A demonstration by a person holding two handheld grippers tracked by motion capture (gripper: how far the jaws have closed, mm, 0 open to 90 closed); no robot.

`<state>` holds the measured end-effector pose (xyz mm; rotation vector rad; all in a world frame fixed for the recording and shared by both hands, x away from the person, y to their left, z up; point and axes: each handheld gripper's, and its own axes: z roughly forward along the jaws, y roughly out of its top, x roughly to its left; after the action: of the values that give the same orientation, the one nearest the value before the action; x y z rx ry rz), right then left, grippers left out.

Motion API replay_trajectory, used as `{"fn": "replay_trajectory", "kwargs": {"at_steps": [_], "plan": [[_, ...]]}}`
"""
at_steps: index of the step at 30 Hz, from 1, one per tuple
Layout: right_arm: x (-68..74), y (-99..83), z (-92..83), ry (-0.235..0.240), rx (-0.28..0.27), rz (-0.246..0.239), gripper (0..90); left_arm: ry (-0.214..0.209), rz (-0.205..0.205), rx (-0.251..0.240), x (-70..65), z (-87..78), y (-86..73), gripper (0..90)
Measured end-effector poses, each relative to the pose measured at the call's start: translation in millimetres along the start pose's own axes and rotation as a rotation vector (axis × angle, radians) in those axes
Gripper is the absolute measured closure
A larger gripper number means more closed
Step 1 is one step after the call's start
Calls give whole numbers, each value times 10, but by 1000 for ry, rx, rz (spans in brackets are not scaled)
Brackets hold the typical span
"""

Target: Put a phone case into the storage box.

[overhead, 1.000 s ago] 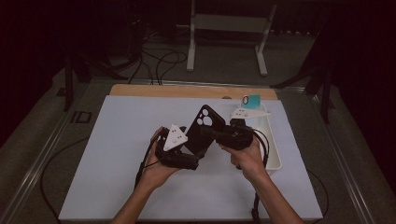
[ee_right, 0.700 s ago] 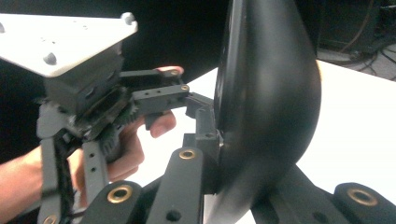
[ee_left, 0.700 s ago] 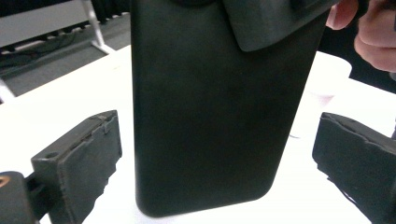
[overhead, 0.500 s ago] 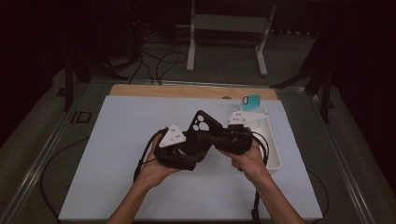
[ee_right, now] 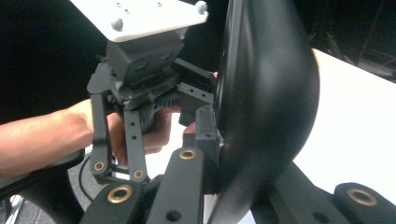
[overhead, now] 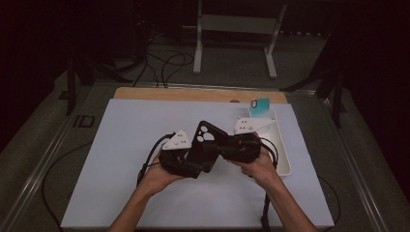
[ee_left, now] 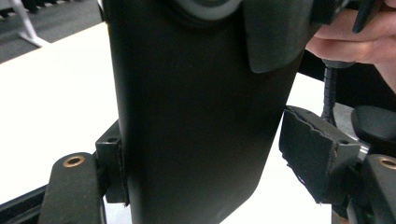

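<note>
A black phone case with camera cut-outs is held up over the white mat between both hands. My right gripper is shut on one edge of it; in the right gripper view the case stands edge-on in my right gripper. My left gripper comes in from the left, and its jaws have just been closing. In the left gripper view the case stands between the jaws of my left gripper. One pad sits at its edge, and the other pad stands apart from it.
A white tray lies on the mat to the right of the hands, with a teal object at its far end. A wooden strip borders the mat's far side. Cables trail off the left and front edges.
The case has tipped a little lower, toward the left gripper. The left jaws have narrowed around it. Both hands stay in the same spot.
</note>
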<state>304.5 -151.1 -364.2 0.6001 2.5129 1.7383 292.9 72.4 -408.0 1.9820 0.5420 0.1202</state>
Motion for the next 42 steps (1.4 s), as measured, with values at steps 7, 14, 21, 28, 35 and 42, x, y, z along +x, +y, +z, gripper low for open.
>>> {"fn": "replay_trajectory", "kwargs": {"at_steps": [7, 14, 21, 28, 35, 42], "plan": [[5, 14, -4, 9, 2, -24, 857, -12, 17, 21, -11, 22, -24, 352], [-33, 24, -45, -48, 3, -63, 716, -42, 15, 26, 25, 5, -64, 646], [-12, 58, -30, -85, -10, -57, 497, -13, 16, 49, -4, 56, -84, 842], [-2, 70, -17, -106, -14, -52, 424, 4, 10, 9, -16, 41, -79, 848], [-7, 69, -17, -155, -21, -34, 275, 47, -8, -34, -11, -23, -65, 856], [29, 69, -18, -216, -44, -19, 234, 110, -35, -46, -1, -35, -74, 854]]}}
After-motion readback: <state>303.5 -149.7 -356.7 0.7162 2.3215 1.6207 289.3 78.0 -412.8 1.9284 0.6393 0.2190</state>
